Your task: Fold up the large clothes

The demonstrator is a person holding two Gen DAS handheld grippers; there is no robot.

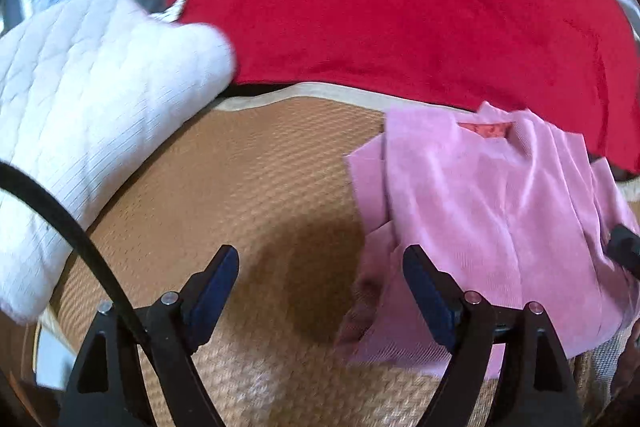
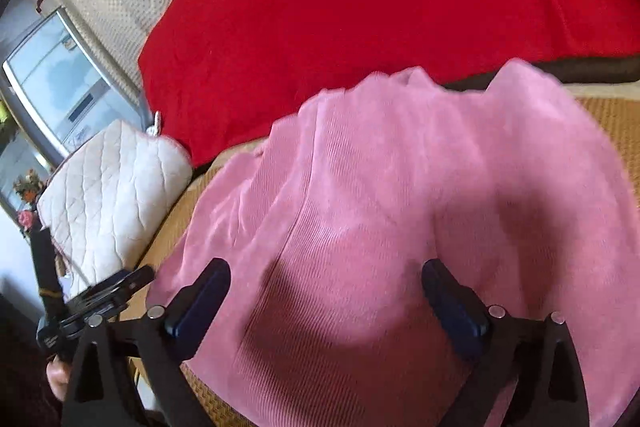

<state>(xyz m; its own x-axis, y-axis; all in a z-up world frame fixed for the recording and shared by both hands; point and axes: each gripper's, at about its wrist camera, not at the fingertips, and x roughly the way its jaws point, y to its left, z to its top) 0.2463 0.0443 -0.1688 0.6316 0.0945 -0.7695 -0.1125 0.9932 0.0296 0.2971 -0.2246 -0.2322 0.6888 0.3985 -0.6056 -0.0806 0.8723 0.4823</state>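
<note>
Wrist views: one pink garment (image 2: 400, 195), one white cushion (image 1: 92, 107), both tongs (image 1: 320, 287) (image 2: 326, 299) released.

Pink garment (image 2: 400, 187) ribbed matt cloth; mat (image 1: 248, 163) coarse woven straw; pillow (image 1: 92, 99) quilted.

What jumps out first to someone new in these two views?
The big red blanket fills the far half of both views. In front of it the pink ribbed garment lies partly folded on the woven mat, under the open right gripper. A white quilted cushion lies at the left, beside the open left gripper.
</note>
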